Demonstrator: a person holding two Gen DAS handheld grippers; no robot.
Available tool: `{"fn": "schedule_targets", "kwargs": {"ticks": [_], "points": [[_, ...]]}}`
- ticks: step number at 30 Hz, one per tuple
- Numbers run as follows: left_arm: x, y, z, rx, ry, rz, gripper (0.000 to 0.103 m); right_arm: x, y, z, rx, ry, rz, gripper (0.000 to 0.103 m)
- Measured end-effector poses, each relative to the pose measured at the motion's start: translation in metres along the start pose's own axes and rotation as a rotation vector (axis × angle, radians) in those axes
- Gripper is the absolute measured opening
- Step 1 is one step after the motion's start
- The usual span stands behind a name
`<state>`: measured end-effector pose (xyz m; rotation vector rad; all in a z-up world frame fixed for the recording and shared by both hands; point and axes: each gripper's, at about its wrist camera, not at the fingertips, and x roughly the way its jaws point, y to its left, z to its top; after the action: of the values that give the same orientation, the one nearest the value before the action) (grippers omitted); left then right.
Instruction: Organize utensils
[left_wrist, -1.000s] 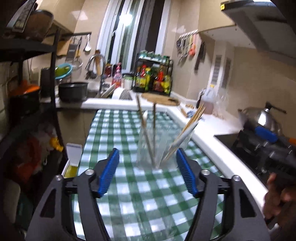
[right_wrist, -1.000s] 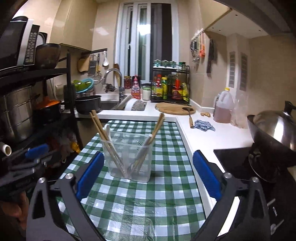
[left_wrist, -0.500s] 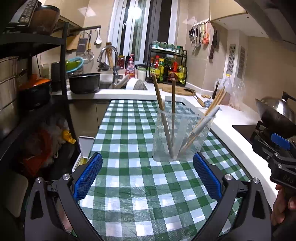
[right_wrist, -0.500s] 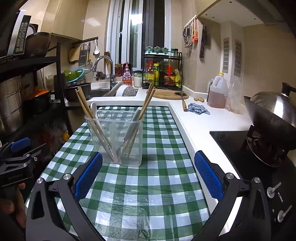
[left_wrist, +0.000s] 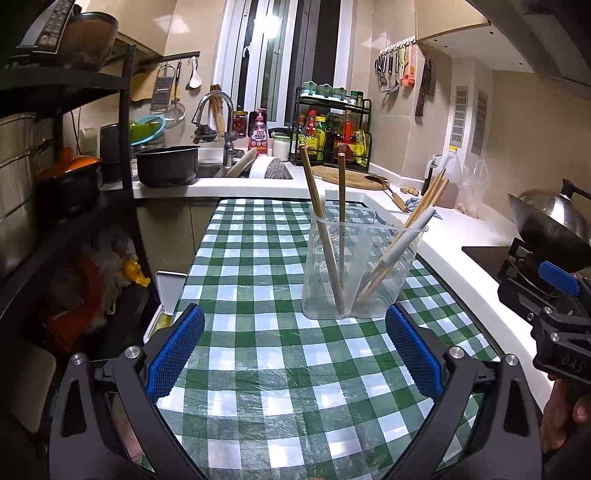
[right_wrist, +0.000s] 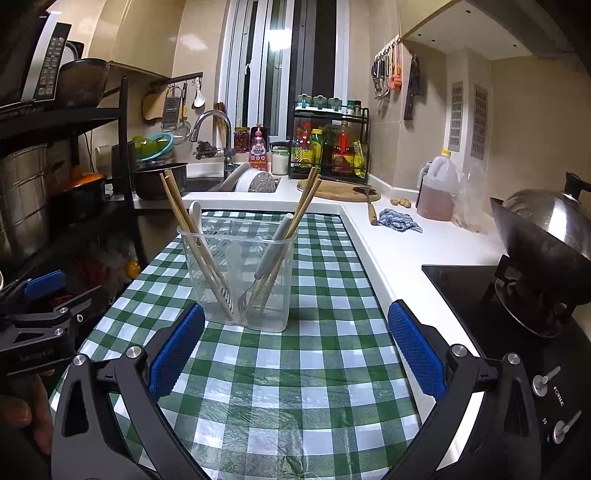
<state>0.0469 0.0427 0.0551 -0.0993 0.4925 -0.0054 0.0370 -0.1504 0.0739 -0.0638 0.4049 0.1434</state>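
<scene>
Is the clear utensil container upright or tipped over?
Upright. The clear container stands on its base on the checked tablecloth, with chopsticks and a fork leaning inside.

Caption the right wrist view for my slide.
Open right claw faces a clear plastic holder of wooden chopsticks and a fork on the green checked tablecloth.

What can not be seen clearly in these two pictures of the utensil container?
- Clear container, right wrist view: its utensils overlap, so they cannot be counted exactly; one fork is plain.
- Same container, left wrist view: the wall's glare hides the utensil heads.
- Right claw, left wrist view: cut off by the right edge.
- Left claw, right wrist view: cut off by the left edge.
- Bottle labels on the spice rack: too small.
</scene>
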Motion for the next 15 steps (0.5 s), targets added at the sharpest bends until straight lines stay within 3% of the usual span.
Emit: {"fn": "schedule_targets", "kwargs": {"ticks": [15], "points": [[-0.0007,-0.0042,-0.0005,0.006,-0.007,-0.021,0.095,0.0017,-0.0036,0.0010,0.011,0.004,-0.003,0.098]]}}
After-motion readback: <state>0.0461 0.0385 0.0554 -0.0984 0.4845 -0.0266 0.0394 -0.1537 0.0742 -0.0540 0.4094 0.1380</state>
